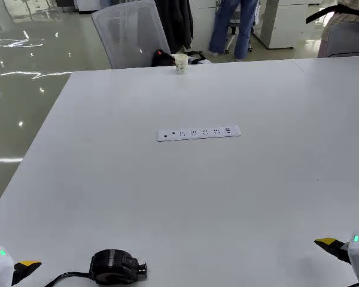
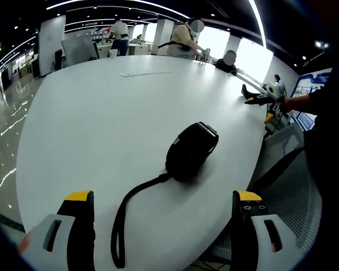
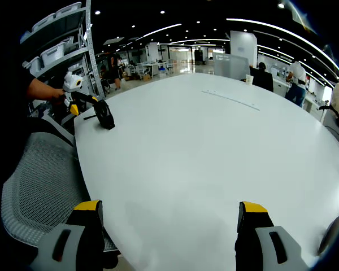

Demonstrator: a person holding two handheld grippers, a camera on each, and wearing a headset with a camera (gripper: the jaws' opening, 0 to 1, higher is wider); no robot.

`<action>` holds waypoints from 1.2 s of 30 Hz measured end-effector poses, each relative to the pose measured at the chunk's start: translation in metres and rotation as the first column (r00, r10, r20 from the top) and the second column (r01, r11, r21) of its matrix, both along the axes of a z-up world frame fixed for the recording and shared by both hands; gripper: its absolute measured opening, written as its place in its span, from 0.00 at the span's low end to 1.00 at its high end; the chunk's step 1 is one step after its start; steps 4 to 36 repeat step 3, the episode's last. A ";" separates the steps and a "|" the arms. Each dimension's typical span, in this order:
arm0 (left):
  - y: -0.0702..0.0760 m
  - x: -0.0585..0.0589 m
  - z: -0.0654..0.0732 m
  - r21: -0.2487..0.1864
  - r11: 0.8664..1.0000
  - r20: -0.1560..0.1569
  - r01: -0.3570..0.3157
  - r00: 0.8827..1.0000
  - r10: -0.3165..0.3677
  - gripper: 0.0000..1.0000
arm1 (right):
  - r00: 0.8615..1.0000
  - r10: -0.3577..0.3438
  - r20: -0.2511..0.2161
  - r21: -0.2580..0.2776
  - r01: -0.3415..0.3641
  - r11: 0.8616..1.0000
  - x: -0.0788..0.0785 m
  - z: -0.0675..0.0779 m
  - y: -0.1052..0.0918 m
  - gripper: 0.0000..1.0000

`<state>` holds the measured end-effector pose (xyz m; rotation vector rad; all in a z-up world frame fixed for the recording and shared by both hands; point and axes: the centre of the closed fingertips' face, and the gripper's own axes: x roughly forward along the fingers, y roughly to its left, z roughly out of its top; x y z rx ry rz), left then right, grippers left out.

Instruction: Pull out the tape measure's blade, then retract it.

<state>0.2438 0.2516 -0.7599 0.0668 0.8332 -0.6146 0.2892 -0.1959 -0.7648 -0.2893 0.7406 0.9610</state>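
Head view: both grippers were cut off by the bottom edge. Each showed a single yellow-tipped jaw, at the lower left and lower right corners, so I could not judge their openings there.

The left gripper (image 2: 163,197) stood with its jaws wide apart and held nothing, as seen in its own view. The right gripper (image 3: 170,206) was likewise spread wide over bare tabletop, as seen in its own view.

The black, rounded tape measure (image 1: 113,266) lay on the large white table (image 1: 227,197) at the bottom of the head view, left of centre. Its long axis ran roughly left to right across the frame. A small dark stub projected from its right end; I could not tell whether that was the blade tip. A black cord left its left end and was cut off at the frame's lower edge.

In the left gripper view the case ran from lower left to upper right, ahead of the jaws and apart from both. The cord curved down between them.

In the right gripper view the tape measure appeared small at upper left, too small for detail.

A flat white power strip (image 1: 198,133) lay mid-table. A white paper cup (image 1: 180,63) stood at the far edge.
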 end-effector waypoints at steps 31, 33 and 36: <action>0.002 0.002 0.002 -0.001 1.000 0.002 -0.006 1.000 0.006 0.99 | 1.000 -0.004 -0.002 -0.001 0.004 1.000 -0.001 -0.001 0.001 0.99; 0.002 0.002 0.002 -0.001 1.000 0.002 -0.006 1.000 0.006 0.99 | 1.000 -0.004 -0.002 -0.001 0.004 1.000 -0.001 -0.001 0.001 0.99; 0.002 0.002 0.002 -0.001 1.000 0.002 -0.006 1.000 0.006 0.99 | 1.000 -0.004 -0.002 -0.001 0.004 1.000 -0.001 -0.001 0.001 0.99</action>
